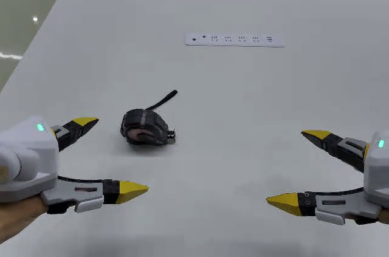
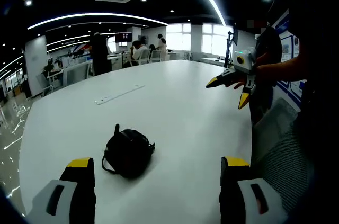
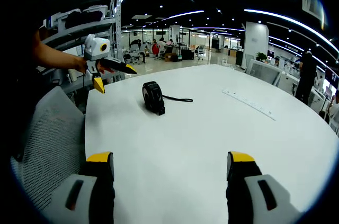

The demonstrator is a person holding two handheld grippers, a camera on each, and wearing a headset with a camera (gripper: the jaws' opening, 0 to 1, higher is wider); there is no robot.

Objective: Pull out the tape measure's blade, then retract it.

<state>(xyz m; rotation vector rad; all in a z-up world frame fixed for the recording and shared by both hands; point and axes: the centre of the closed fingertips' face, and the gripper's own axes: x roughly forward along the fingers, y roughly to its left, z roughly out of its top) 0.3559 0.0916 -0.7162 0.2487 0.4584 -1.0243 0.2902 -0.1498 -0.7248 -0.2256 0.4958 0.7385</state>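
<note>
Tongs, left: left tongs (image 1: 121, 155) were spread wide and empty, hovering low over the counter (image 1: 255, 105), near the tape measure (image 1: 144, 127).
Tongs, right: right tongs (image 1: 284, 166) were likewise released, with nothing between the jaws, and well apart from the tape measure on its other side.
Tape measure: a dark, rounded case sat on the white counter between the two pairs, nearer the left one; it looked to stand upright on its base, and neither pair touched it.
Blade: wound fully in — only a small end hook (image 1: 171, 134) seemed to show at the case mouth, on the side toward the right tongs.
Strap: a thin black wrist strap (image 1: 164, 99) trailed from the case toward the power strip (image 1: 234, 39), which lay well apart at the far side.
Stage: judged to be the very start, with the blade not yet pulled.
Handling: the case was probably stiff, fairly light and rubbery-skinned, so it should grip well across its flat sides. On so smooth a counter it would likely slide if only the blade were tugged. The blade itself would be thin, springy steel — apt to whip back on release.
Where to hold: one pair clamped on the case body and the other pinching the end hook seemed the sound choice.
</note>
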